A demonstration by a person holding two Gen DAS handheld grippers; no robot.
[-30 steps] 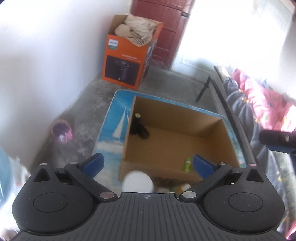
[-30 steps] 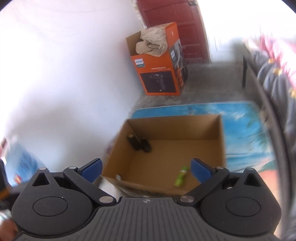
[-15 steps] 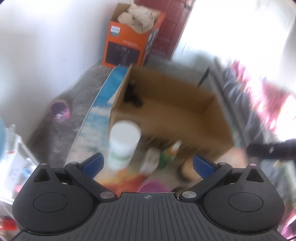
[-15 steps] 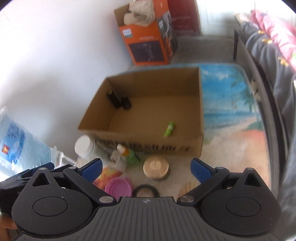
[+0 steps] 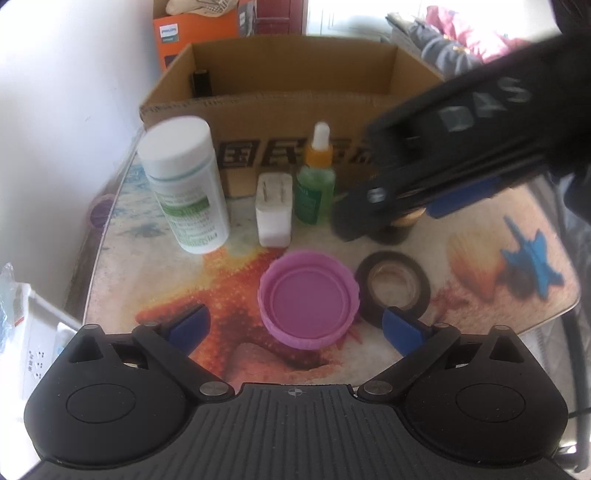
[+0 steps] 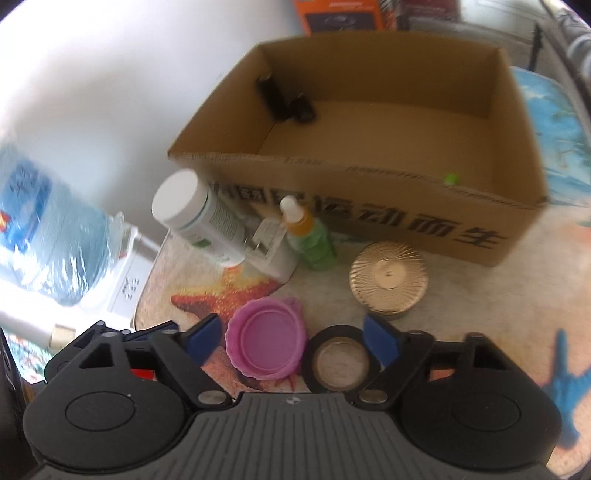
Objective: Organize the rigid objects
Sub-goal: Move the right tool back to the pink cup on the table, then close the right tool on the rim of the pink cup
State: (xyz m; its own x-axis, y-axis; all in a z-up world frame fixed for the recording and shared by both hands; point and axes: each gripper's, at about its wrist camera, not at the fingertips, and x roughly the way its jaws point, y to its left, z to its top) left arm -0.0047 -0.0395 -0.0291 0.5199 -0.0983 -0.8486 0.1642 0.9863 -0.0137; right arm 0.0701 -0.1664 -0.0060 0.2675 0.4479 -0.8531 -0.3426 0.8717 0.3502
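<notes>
A pink lid [image 5: 308, 299] lies open side up on the beach-print table [image 5: 480, 266], between the fingers of my open left gripper [image 5: 295, 326]. A black tape roll [image 5: 393, 288] lies right of it. Behind stand a white bottle [image 5: 184, 184], a white charger [image 5: 273, 206] and a green dropper bottle [image 5: 316, 184], in front of the cardboard box [image 5: 295, 96]. My right gripper [image 5: 406, 206] hangs over the gold-lidded jar [image 6: 388, 278]. Its jaws [image 6: 293, 339] are closing with nothing pressed between them; the pink lid [image 6: 266, 343] and tape roll [image 6: 341, 360] show below them.
The box [image 6: 369, 147] holds black items [image 6: 284, 99] in its far left corner and a small green thing [image 6: 450, 179]. A water jug [image 6: 40, 229] stands left of the table, by the white wall. An orange carton [image 5: 192, 33] and bedding [image 5: 461, 40] lie beyond.
Both grippers have sunk toward the table's front objects, so the box has slid up in both views. The right gripper has come into the left view, and its jaws stand narrower.
</notes>
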